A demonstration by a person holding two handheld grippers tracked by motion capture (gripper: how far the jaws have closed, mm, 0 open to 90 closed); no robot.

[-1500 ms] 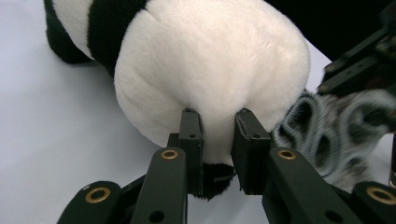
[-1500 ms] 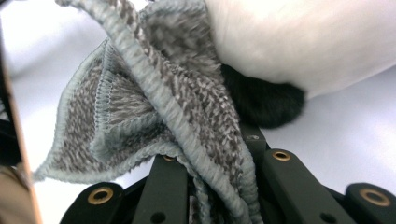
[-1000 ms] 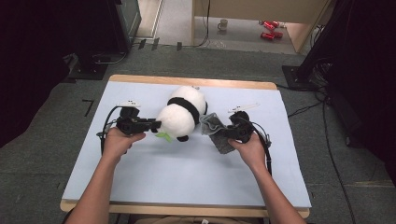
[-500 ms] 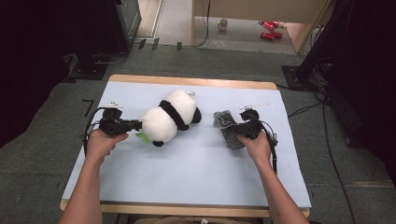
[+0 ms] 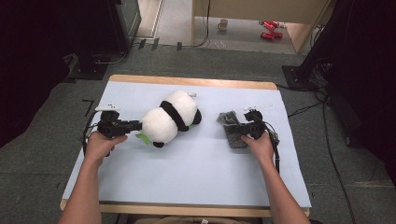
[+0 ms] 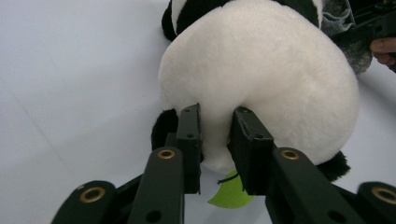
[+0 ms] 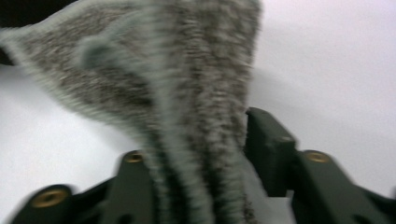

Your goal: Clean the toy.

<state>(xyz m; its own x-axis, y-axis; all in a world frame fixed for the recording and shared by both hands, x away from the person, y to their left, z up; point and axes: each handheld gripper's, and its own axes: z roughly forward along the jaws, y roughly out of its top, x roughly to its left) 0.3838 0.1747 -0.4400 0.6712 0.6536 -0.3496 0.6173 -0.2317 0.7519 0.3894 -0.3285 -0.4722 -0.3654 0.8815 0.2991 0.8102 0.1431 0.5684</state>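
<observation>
The left gripper (image 6: 215,140) is pinching the plush black-and-white panda toy (image 5: 170,116) lying mid-tabletop (image 5: 187,186); the right gripper (image 7: 196,154), jaws just loosening around the fuzzy grey knitted cloth (image 5: 233,130) near the right edge, seems to be letting it go; next, regrasping it toward the panda

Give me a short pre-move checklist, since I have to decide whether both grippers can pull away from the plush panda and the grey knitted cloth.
1. Black-and-white plush panda lying on the pale blue table cover: ok.
2. Left gripper free of the panda: not ok; its jaws have just been opening, but the pads still pinch white plush.
3. Grey knitted cloth down on the cover: ok in the high view.
4. Right gripper free of the cloth: cannot tell; its jaws have just been opening, the cloth still lies between them, blurred.
5. Panda and cloth apart: ok.
</observation>
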